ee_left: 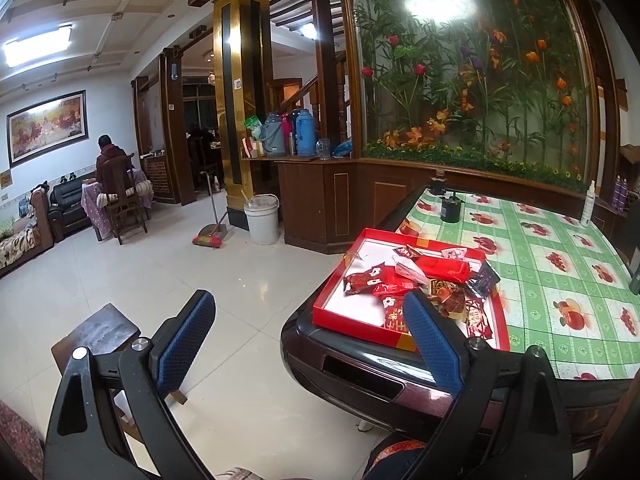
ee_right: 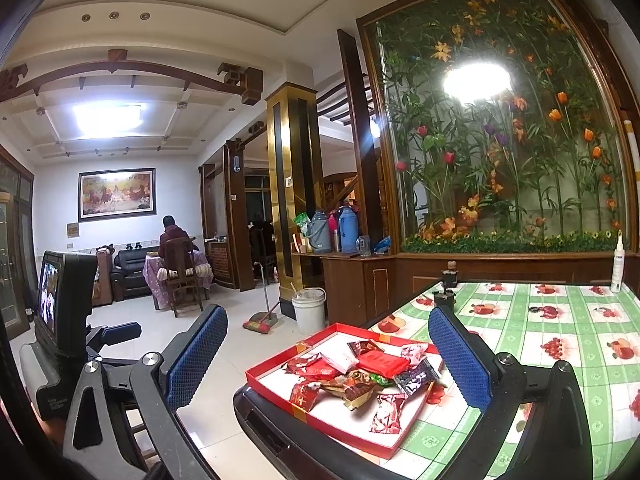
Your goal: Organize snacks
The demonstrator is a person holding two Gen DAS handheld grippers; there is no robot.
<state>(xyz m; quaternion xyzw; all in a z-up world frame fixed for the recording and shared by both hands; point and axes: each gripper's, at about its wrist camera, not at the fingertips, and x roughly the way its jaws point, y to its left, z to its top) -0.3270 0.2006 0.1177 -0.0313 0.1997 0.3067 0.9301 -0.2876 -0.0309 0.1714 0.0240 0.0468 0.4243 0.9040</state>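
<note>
A shallow red box with a white floor lies at the near left corner of the table. Several wrapped snacks, mostly red packets plus a dark one, are heaped in it. My left gripper hangs open in front of that corner, its right finger overlapping the box's near rim, nothing between the pads. My right gripper is open too, raised above the box and holding nothing. The other handheld gripper unit shows at the left of the right wrist view.
The table wears a green checked cloth with fruit prints. A small black device and a white spray bottle stand at its far side. A wooden stool, white bucket and broom are on the tiled floor. A person sits far off.
</note>
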